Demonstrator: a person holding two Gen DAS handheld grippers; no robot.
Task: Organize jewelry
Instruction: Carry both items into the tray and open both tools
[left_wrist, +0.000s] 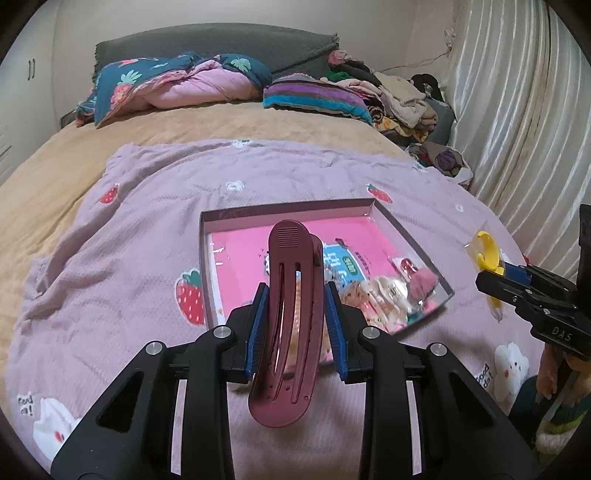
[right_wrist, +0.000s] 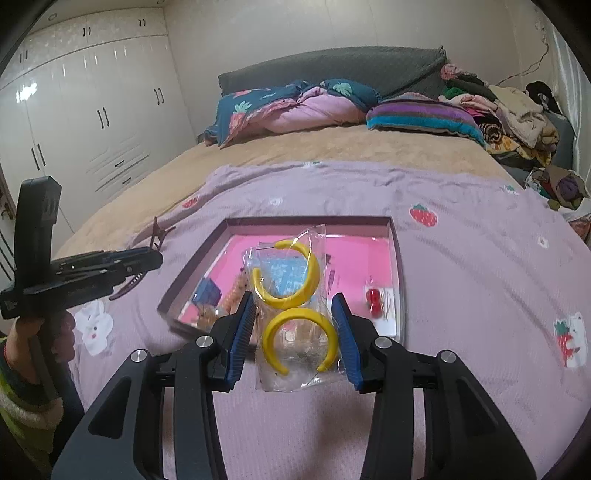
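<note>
A long maroon hair clip (left_wrist: 288, 332) stands upright between the blue pads of my left gripper (left_wrist: 295, 295), which is shut on it above the lilac blanket. My right gripper (right_wrist: 294, 299) is shut on a clear bag of two yellow hoop earrings (right_wrist: 295, 350). Both are held in the air in front of a shallow open box (left_wrist: 288, 211) (right_wrist: 310, 220) with a pink floor. In the box lie several small packets and a red earring (right_wrist: 373, 301). Each view catches the other gripper at its edge: the right gripper (left_wrist: 491, 280) with the yellow hoops, the left gripper (right_wrist: 147, 258) with the clip.
The box rests on a lilac strawberry-print blanket (left_wrist: 129, 258) spread over a tan bed cover. Folded quilts (right_wrist: 295, 107) and a clothes pile (right_wrist: 517, 110) lie at the headboard. White wardrobes (right_wrist: 92, 110) stand on the left, a curtain (left_wrist: 517, 129) on the right. A person's sleeve and hand (right_wrist: 33, 350) hold the left tool.
</note>
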